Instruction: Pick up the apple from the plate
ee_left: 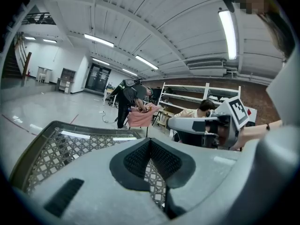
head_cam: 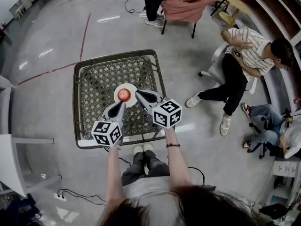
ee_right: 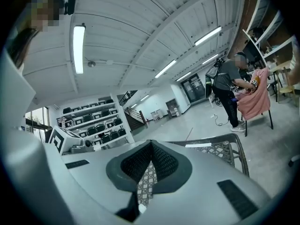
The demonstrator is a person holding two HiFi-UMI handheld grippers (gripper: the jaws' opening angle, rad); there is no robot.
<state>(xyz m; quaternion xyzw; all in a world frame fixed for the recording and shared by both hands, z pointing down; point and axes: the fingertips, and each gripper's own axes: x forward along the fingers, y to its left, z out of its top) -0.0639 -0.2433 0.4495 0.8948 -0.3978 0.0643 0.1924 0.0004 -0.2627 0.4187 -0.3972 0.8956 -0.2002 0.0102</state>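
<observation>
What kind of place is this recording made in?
Probably a large indoor workshop or lab hall: a wide, bare grey floor, open storage shelves along a wall, and long tube lights under a high panelled ceiling.

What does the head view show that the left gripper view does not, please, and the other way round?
Only the head view shows the apple on its white plate, with the left gripper seen from above, its fingers shut, near the apple. Only the left gripper view shows the ceiling lights and the shelving. Both show the lattice table, the right gripper and the standing person at the pink-draped table.
</observation>
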